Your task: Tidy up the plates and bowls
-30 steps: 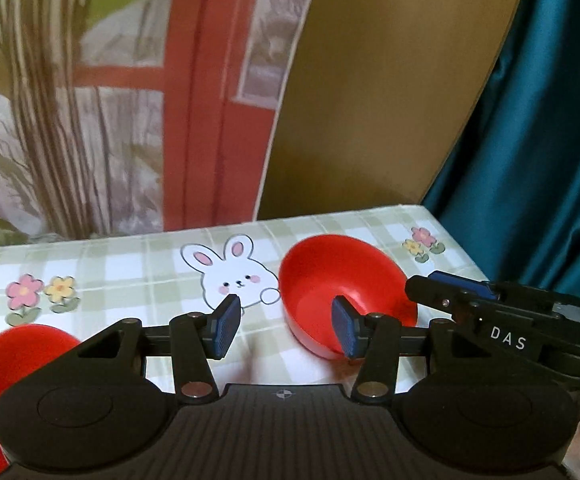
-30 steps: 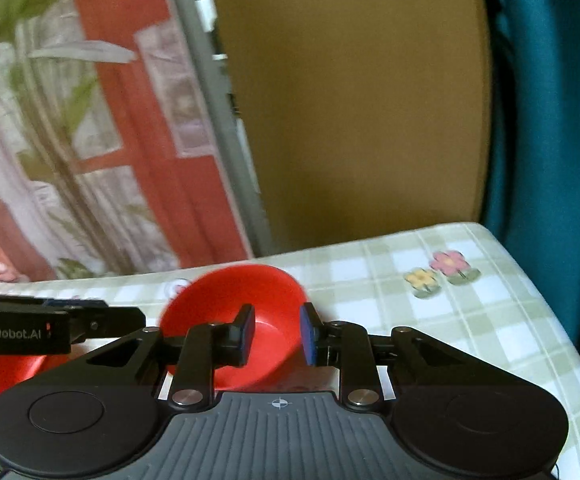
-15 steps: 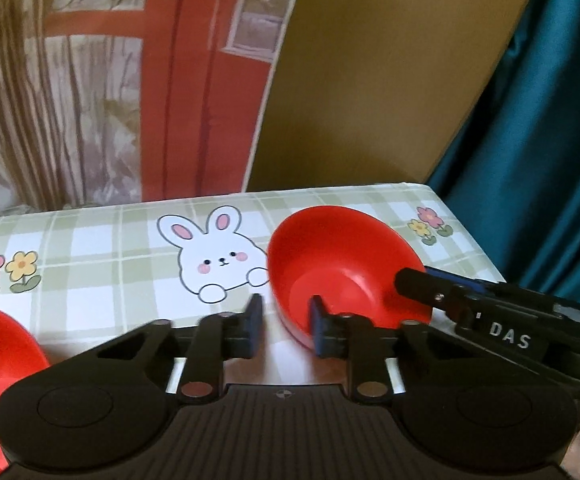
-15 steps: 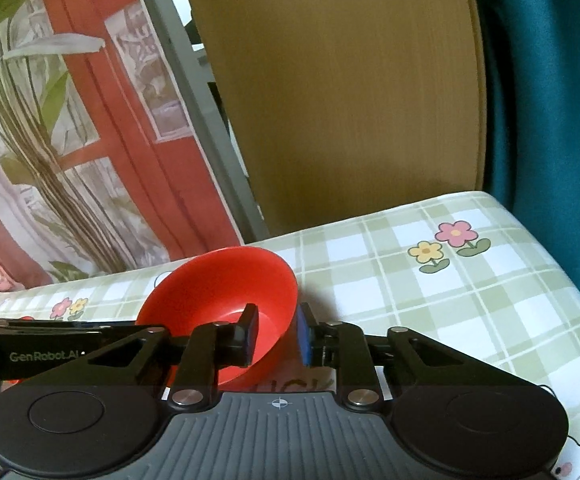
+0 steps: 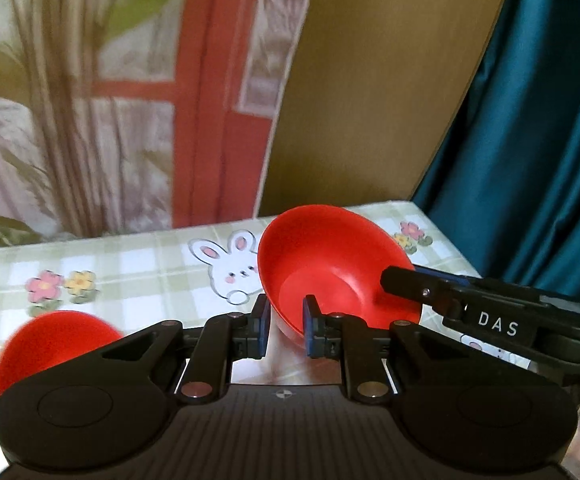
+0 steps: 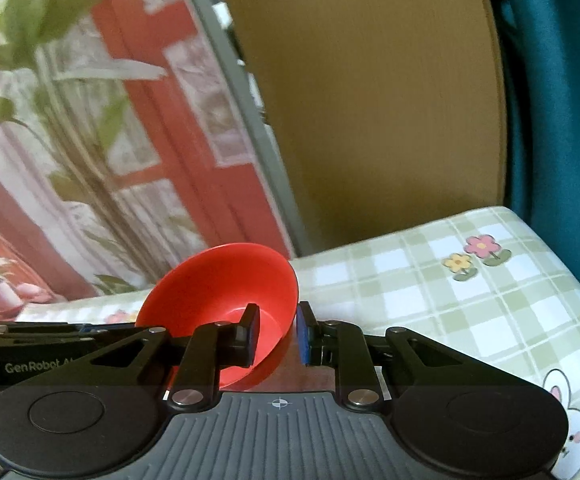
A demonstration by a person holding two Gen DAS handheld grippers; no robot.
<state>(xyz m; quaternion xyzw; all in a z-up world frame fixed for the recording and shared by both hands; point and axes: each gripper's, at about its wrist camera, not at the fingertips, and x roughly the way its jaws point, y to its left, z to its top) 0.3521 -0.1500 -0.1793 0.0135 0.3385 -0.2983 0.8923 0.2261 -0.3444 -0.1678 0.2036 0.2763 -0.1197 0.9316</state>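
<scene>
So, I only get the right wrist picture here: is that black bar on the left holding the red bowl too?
Observer: Yes. In the left wrist view, the left gripper has its fingers shut on the near rim of the red bowl, one inside, one outside.
Operator: Is that the only bowl?
Observer: No. A second red bowl sits at that view's lower left.
Operator: Anything behind the held one?
Observer: A bunny print on the checked tablecloth, partly covered by the bowl.
</scene>
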